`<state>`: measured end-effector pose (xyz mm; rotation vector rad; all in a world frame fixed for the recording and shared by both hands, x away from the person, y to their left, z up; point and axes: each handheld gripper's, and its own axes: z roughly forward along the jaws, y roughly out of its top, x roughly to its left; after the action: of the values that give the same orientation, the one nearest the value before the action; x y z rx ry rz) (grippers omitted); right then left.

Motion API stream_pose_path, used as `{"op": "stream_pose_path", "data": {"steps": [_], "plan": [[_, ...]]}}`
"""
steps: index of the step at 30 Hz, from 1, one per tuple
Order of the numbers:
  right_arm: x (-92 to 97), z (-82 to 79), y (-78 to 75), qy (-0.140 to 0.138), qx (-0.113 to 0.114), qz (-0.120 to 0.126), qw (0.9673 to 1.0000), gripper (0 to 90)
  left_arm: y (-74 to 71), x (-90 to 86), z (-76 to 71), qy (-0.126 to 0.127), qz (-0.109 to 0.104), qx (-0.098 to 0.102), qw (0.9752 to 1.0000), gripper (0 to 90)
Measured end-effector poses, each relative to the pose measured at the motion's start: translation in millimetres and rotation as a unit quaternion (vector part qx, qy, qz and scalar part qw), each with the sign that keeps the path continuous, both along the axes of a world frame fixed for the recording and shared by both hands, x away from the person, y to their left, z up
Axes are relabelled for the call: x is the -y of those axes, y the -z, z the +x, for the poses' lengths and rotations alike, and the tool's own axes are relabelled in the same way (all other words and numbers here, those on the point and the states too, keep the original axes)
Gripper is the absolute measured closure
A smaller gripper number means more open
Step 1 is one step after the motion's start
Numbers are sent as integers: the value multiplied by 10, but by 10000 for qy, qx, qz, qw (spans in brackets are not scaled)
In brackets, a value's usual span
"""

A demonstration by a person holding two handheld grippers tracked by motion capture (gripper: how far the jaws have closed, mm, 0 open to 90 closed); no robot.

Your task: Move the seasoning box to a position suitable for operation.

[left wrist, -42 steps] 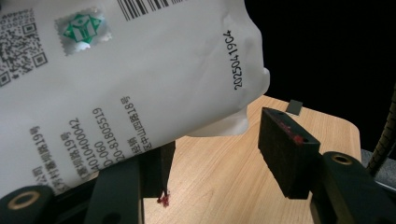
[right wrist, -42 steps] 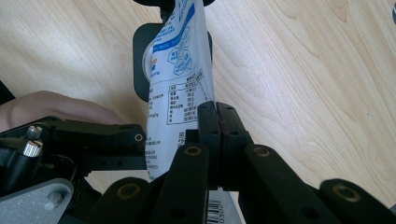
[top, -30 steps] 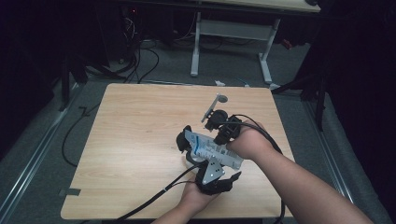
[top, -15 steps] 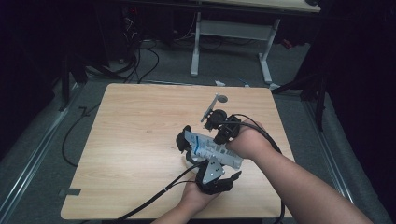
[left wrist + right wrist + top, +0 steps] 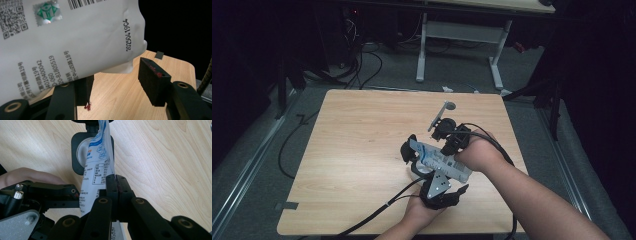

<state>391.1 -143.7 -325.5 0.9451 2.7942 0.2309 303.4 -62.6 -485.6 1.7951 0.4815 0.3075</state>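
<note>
Left gripper (image 5: 409, 152): I see its jaws standing apart in the left gripper view. The white packet (image 5: 70, 37) hangs between them and leans on one jaw. The other jaw is clear of it, so the packet is not squeezed here.
Packet: the left gripper view shows me black print, a date and a green mark on it. The high view shows me the packet (image 5: 439, 160) up in the air over the middle of the bench (image 5: 352, 150), between my two hands.
Right gripper (image 5: 116, 185): in its own view I see its jaws pressed tight together on the edge of the packet (image 5: 96, 162).
Metal piece (image 5: 440, 114): the high view shows me a small grey thing lying on the bench just behind the right gripper (image 5: 447, 131).
</note>
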Motion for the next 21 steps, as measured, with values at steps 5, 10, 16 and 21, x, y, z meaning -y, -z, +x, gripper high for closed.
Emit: {"op": "stream_pose_path", "data": {"steps": [5, 10, 16, 21], "plan": [[6, -3, 19, 11, -16, 25, 10000, 900, 35, -29, 4, -38, -11, -40, 10000, 467], [24, -11, 42, 28, -33, 67, 10000, 900, 59, -57, 13, -61, 15, -64, 10000, 465], [60, -23, 51, 79, -37, 155, 9998, 900, 78, -73, 14, -79, 10, -81, 9999, 463], [77, -35, 43, 100, -39, 197, 9997, 900, 84, -58, 12, -58, -25, -121, 9999, 439]]}}
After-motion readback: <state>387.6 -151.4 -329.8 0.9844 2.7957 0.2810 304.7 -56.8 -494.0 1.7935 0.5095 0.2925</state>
